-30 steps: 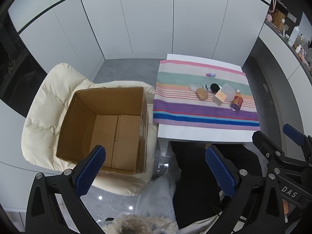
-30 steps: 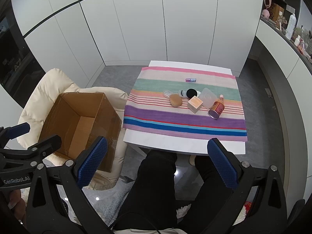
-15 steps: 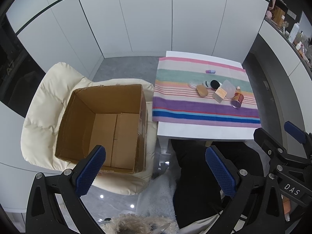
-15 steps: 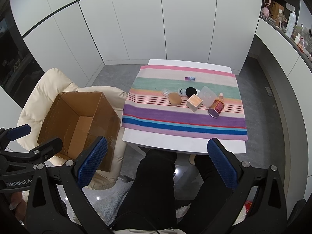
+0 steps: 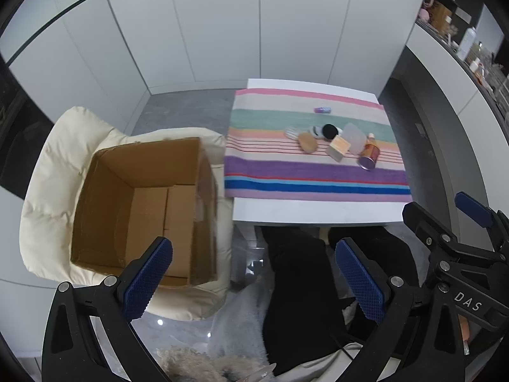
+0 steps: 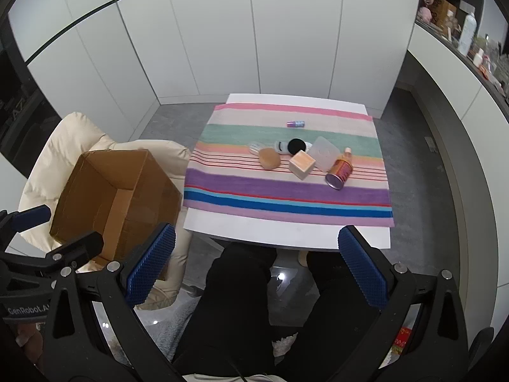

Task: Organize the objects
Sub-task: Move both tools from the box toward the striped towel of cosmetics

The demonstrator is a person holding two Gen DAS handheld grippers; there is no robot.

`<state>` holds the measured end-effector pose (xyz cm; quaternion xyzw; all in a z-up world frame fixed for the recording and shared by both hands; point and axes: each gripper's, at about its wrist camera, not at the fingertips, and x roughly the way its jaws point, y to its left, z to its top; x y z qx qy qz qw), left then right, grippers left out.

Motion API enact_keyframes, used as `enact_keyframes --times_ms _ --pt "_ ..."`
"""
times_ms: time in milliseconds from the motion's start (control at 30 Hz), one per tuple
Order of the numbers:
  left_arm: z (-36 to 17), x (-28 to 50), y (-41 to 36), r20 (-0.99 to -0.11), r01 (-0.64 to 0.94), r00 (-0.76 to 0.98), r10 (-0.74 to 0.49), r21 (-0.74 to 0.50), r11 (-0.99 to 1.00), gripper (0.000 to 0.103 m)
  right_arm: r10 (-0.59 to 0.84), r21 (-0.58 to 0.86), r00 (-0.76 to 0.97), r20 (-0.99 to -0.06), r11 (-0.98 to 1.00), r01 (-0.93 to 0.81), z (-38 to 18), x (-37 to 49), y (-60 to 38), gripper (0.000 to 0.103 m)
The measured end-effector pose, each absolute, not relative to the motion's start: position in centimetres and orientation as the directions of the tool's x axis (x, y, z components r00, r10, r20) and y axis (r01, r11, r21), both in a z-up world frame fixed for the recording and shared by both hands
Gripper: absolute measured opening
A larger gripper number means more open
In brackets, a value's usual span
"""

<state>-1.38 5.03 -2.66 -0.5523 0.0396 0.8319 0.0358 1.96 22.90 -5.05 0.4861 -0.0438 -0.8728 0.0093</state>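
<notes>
Presently both claws, left gripper and right gripper, are hanging wide open and empty, the orange bottle lying well ahead on the striped cloth; probably light, slick, best pinched mid-body.

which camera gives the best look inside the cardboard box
The left wrist view: it looks down into the open box, showing its floor flaps and inner walls. The right wrist view sees the box at an angle, mostly an outer side and a sliver of the inside.
</notes>
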Motion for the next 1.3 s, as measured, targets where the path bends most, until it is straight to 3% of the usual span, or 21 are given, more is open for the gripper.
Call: enact_keyframes --times_ms 267,767,1300 --pt "-3.7 -1.5 9.8 -0.924 -0.172 -0.382 -0.005 0.077 -0.982 0.103 -0.034 0.091 -0.519 -0.854 -0.992 -0.084 -5.5 2.2 27.6 0.103" --pt "-7.1 -2.5 16.9 -0.941 -0.245 -0.330 0.069 0.015 -0.969 0.103 0.021 0.069 -0.491 -0.871 -0.984 -0.163 -7.9 3.2 35.2 0.103" --pt "-8.9 -5.0 19.4 -0.925 -0.263 -0.373 0.074 0.029 -0.964 0.103 0.003 0.084 -0.453 -0.892 -0.981 -0.173 -11.1 1.0 38.4 0.103"
